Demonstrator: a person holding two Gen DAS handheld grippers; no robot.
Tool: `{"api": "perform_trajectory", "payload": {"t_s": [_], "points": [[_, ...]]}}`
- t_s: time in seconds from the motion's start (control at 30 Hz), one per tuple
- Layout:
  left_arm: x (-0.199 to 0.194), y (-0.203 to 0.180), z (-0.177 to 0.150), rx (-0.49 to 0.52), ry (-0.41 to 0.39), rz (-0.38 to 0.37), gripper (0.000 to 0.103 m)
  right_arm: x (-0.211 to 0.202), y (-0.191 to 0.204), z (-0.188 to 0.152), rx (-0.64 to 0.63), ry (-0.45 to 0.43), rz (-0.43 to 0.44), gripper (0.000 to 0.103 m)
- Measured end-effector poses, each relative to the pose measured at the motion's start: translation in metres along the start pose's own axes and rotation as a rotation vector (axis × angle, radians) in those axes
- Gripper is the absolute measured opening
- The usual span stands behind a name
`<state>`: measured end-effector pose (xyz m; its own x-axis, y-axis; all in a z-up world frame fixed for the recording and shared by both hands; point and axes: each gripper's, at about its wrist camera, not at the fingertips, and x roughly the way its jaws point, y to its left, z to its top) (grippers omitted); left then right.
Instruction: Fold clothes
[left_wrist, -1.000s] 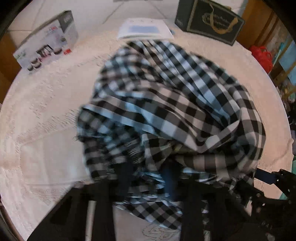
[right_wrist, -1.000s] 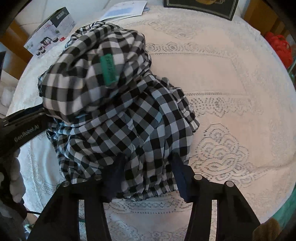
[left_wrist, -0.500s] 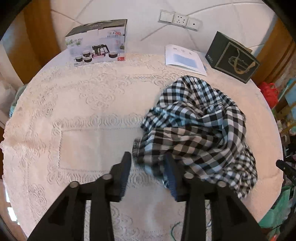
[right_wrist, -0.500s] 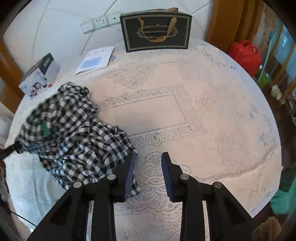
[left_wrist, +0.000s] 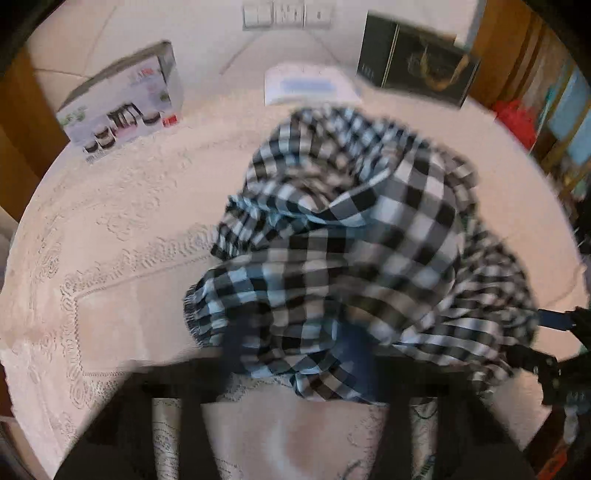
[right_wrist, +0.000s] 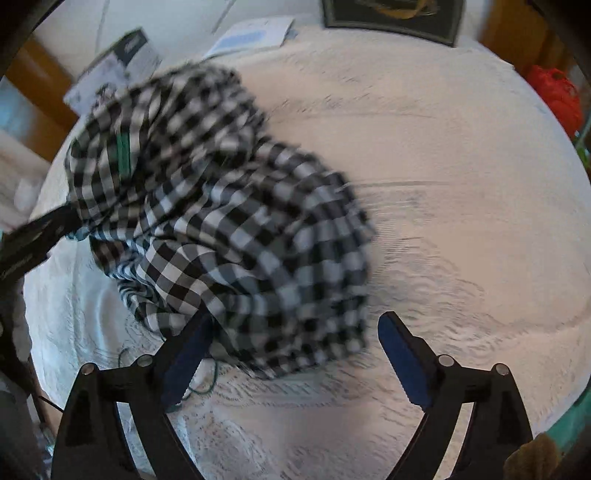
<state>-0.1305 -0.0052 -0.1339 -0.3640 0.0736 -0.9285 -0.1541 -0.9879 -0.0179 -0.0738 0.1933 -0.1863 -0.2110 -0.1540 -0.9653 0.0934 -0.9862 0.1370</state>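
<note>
A black-and-white checked garment (left_wrist: 354, 251) lies crumpled in a heap on the lace tablecloth (left_wrist: 110, 229). It also shows in the right wrist view (right_wrist: 229, 221), with a green label (right_wrist: 123, 155) on top. My left gripper (left_wrist: 295, 350) is open, with the near edge of the cloth lying between its blurred fingers. My right gripper (right_wrist: 291, 354) is open wide, its fingers on either side of the near hem of the garment. The left gripper's body shows in the right wrist view (right_wrist: 33, 243) at the heap's left side.
A printed carton (left_wrist: 122, 107) stands at the back left, a white leaflet (left_wrist: 310, 85) at the back middle, a dark gift box (left_wrist: 417, 70) at the back right. A red bag (right_wrist: 554, 96) sits beyond the table's right edge.
Both grippers have come back down close to the heap from a higher, pulled-back position. The right gripper has opened wider. Both views are motion-blurred.
</note>
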Motion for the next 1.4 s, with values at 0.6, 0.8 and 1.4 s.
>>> {"api": "perform_trajectory", "payload": {"t_s": [0.6,0.8,1.4], "points": [[-0.112,0.117,-0.045,-0.16,-0.092,0.026,0.05,-0.125,-0.008,-0.002,-0.015,-0.277,-0.069,0.06],[-0.064,0.066,-0.054,-0.085,-0.025,-0.102,0.059,-0.084,-0.015,-0.009,-0.006,-0.171,0.012,0.07],[-0.02,0.041,-0.002,-0.047,-0.005,0.096,0.004,0.014,0.0,-0.004,-0.072,0.064,0.115,0.026]]}}
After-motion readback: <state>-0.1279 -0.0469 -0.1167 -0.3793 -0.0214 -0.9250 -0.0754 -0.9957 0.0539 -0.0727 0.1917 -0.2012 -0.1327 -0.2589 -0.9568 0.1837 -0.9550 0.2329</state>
